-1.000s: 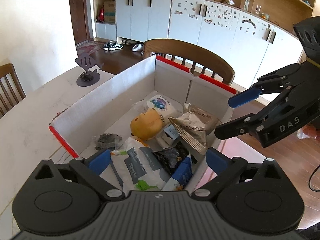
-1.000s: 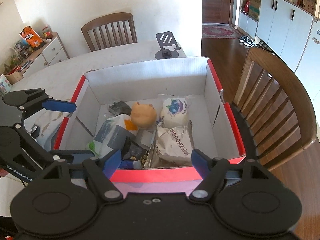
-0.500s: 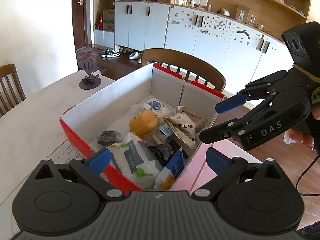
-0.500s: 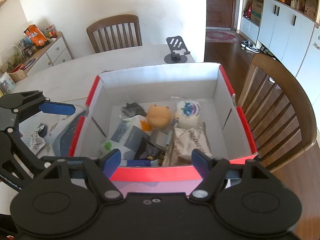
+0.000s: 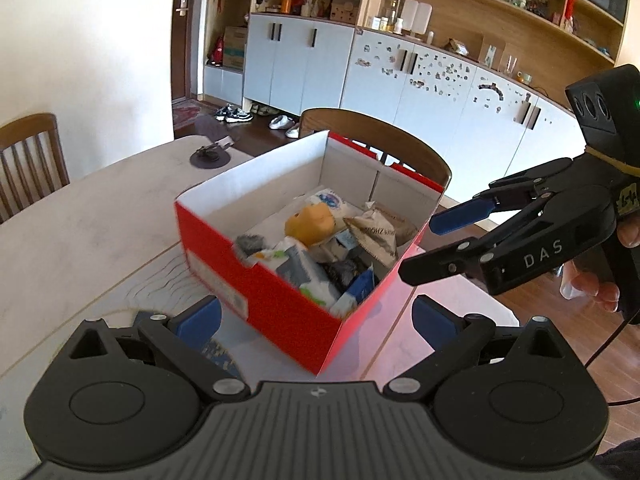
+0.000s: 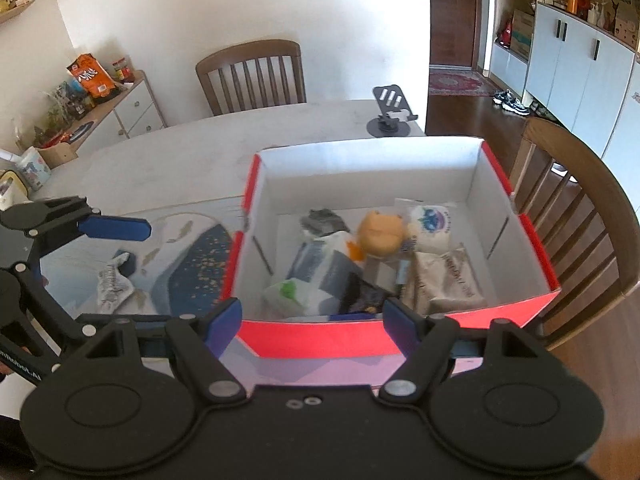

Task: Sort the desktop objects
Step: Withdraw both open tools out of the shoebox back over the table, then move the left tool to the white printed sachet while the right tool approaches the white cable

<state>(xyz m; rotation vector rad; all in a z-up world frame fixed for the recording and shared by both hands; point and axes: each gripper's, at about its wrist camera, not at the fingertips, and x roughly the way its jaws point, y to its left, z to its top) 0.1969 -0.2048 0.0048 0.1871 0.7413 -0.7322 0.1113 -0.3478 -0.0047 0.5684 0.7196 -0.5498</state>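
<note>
target: crumpled wrapper [image 6: 114,284] on the desk [image 6: 168,160] — left of the red box [image 6: 320,338]
nearer: we make it the left tool [image 6: 116,256]
tools: left and right tool [image 6: 312,318] — both agape, empty

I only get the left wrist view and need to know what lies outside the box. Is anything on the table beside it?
Observer: Yes. A small white wrapper lies on the blue mat, left of the red box.
Operator: Is my left claw holding anything?
Observer: No. From the side, the left claw is open and empty.
Operator: Anything off the table?
Observer: An orange snack bag stands on a sideboard by the wall.
</note>
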